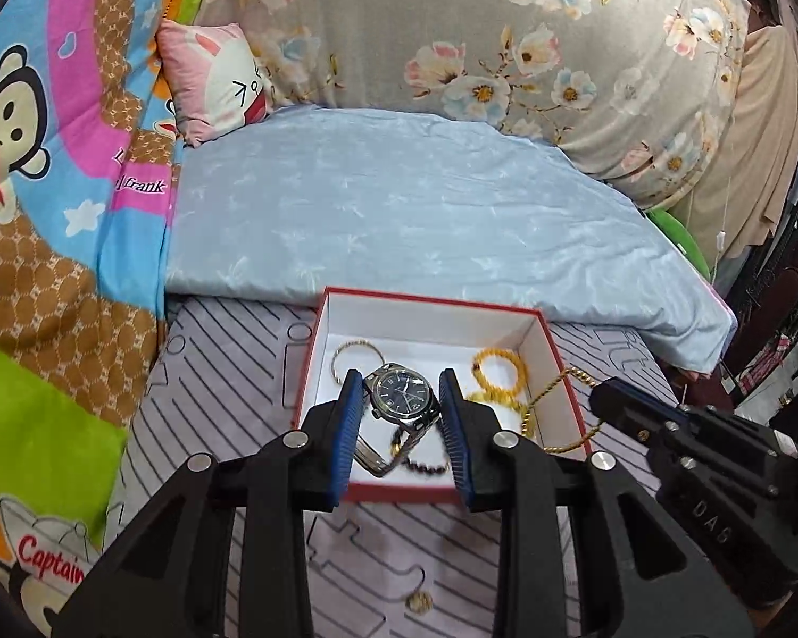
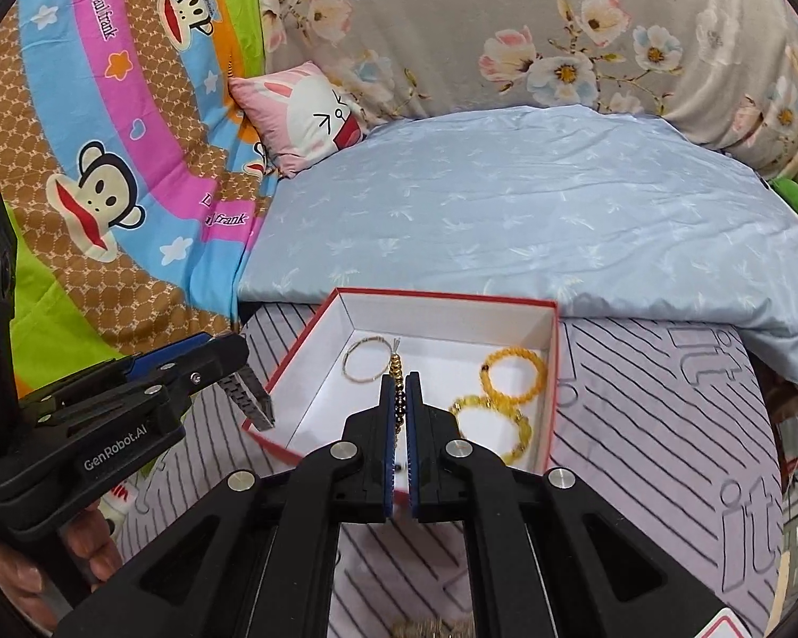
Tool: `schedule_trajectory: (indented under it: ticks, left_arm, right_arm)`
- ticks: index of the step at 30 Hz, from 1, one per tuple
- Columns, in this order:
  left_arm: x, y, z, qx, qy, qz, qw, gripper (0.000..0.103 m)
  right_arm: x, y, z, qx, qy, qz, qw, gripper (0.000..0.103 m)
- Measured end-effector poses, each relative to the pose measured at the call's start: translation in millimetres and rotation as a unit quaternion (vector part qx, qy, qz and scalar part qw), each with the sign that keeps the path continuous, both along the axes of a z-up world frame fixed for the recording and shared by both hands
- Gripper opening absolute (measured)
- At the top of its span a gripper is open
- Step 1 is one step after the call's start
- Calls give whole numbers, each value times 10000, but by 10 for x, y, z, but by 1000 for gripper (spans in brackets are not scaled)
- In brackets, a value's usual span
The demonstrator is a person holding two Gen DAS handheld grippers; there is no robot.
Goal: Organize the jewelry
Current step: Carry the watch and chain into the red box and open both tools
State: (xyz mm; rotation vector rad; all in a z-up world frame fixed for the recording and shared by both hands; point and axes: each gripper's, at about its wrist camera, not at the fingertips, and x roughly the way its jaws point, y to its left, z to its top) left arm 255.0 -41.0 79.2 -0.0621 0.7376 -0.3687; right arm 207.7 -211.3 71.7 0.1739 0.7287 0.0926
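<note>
A red box [image 1: 564, 372] with a white inside lies open on a striped mat. My left gripper [image 1: 400, 380] is shut on a steel watch [image 1: 401, 396] with a dark dial, held above the box's near half, its band hanging down. In the right wrist view that gripper [image 2: 229, 346] comes in from the left with the watch band [image 2: 251, 399] dangling at the box's left corner. My right gripper [image 2: 397, 378] is shut on a gold chain [image 2: 397, 367]. In the left wrist view the gold chain [image 1: 550, 396] drapes over the box's right wall from the right gripper [image 1: 598, 393].
In the box [image 2: 554, 372] lie a thin gold bangle [image 2: 364, 367] and two yellow bead bracelets [image 2: 510, 372]. A small pendant [image 1: 419, 601] lies on the mat [image 1: 229, 372] near me. A folded blue quilt [image 1: 399, 202] borders the box behind. A person's hand [image 2: 80, 547] holds the left gripper.
</note>
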Motion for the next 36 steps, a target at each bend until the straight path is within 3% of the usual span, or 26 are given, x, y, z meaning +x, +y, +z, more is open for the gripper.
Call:
schedule_trajectory:
  ticks: [8, 18, 19, 21, 23, 26, 36]
  left_arm:
    - [463, -130, -259, 60, 196, 8, 9998, 29]
    - [665, -140, -581, 174, 453, 46, 9988, 29]
    - [684, -143, -607, 178, 487, 17, 9987, 29]
    - [706, -135, -636, 171, 524, 61, 9985, 30]
    - [714, -112, -632, 140, 536, 84, 9984, 33]
    - [681, -31, -582, 101, 432, 194, 9988, 41]
    - [300, 201, -451, 159, 233, 359, 9990, 41]
  right_arm:
    - [645, -15, -306, 221, 289, 77, 9993, 3]
    - [966, 81, -699, 147, 640, 186, 9977, 4]
    - [979, 81, -713, 121, 608, 170, 9979, 7]
    - [1009, 80, -730, -14, 565, 78, 9984, 25]
    - [984, 29, -703, -55, 474, -71, 9988, 35]
    - [875, -60, -614, -78, 348, -192, 9992, 35]
    - [109, -203, -464, -66, 318, -361, 9988, 35]
